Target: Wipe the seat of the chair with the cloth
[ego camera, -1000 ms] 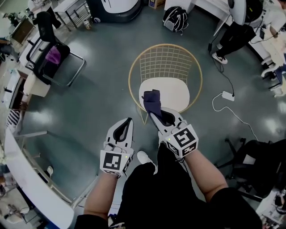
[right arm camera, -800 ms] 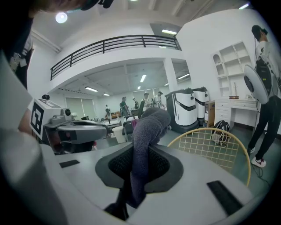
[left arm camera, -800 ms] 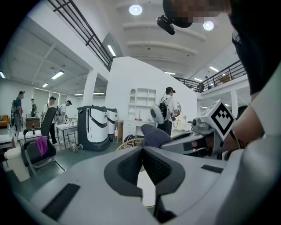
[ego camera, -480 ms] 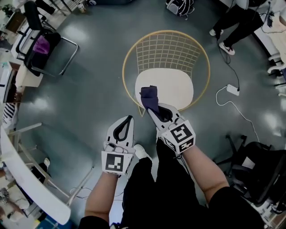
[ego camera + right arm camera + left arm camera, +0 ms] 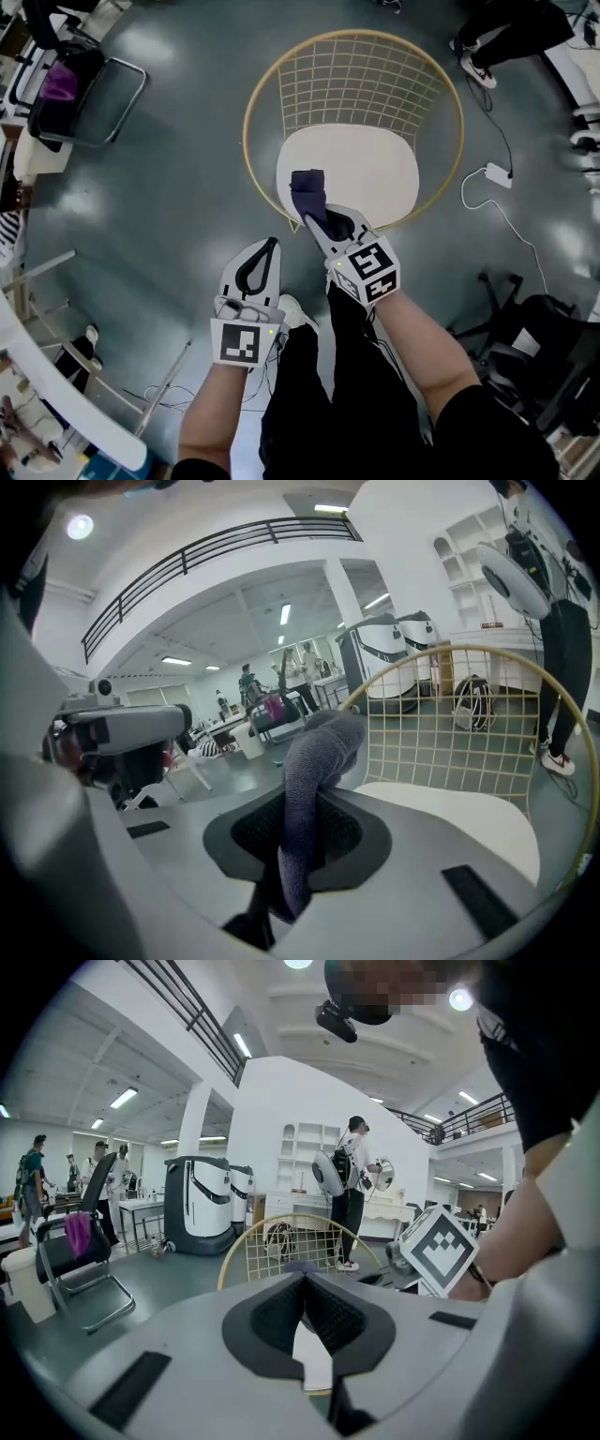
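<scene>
Starting the wipe: holding the dark cloth (image 5: pixel 307 190) clamped in the right gripper (image 5: pixel 323 223) just over the front edge of the white seat (image 5: pixel 370 169) of the wire chair (image 5: pixel 356 80), with the left gripper (image 5: pixel 267 248) closed, empty, short of it; next, likely pressing the cloth down and sweeping across.

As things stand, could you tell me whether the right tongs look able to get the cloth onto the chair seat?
Probably yes. The right tongs, shut on the cloth, are at the front edge of the seat; nothing lies on it, and the wire back stands on the far side.
</scene>
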`<action>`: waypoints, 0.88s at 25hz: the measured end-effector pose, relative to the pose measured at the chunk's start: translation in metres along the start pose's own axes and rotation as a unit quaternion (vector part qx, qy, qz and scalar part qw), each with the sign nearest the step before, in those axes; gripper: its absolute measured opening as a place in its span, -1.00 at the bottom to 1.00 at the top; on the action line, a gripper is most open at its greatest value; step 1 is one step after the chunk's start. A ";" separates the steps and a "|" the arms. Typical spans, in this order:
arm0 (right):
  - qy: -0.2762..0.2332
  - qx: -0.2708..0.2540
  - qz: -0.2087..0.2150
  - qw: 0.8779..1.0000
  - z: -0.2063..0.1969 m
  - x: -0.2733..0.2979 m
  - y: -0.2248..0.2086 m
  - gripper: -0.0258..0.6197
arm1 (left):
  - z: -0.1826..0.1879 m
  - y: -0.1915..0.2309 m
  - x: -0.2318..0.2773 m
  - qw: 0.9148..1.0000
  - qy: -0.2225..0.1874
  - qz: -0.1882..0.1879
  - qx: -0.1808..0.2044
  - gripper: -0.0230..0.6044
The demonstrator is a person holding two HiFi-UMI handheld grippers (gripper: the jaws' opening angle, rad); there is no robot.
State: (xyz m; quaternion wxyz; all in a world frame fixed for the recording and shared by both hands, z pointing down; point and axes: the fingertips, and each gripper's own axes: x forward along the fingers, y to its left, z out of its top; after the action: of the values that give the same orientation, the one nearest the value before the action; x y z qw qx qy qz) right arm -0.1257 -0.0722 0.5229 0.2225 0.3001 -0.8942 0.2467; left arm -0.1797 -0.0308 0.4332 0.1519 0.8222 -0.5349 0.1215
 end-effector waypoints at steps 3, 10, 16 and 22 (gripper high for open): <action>0.013 0.011 0.000 1.000 -0.026 0.025 -0.012 -0.71 | -0.020 0.005 0.013 1.000 0.007 -0.001 -0.002 -0.89; 0.043 0.030 0.003 0.999 -0.079 0.065 -0.033 -0.71 | -0.059 0.015 0.034 1.000 0.027 0.004 -0.006 -0.89; 0.055 0.058 0.013 0.997 -0.105 0.093 -0.045 -0.71 | -0.084 0.018 0.046 0.999 0.043 0.007 -0.011 -0.89; 0.074 0.071 0.008 0.995 -0.128 0.094 -0.066 -0.71 | -0.093 -0.012 0.063 0.998 0.053 0.003 -0.015 -0.89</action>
State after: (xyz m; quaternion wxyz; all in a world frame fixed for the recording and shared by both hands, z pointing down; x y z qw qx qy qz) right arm -0.1186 -0.0847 0.6938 0.2645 0.2885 -0.8578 0.3330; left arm -0.1468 -0.0438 0.5401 0.1920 0.8106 -0.5304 0.1575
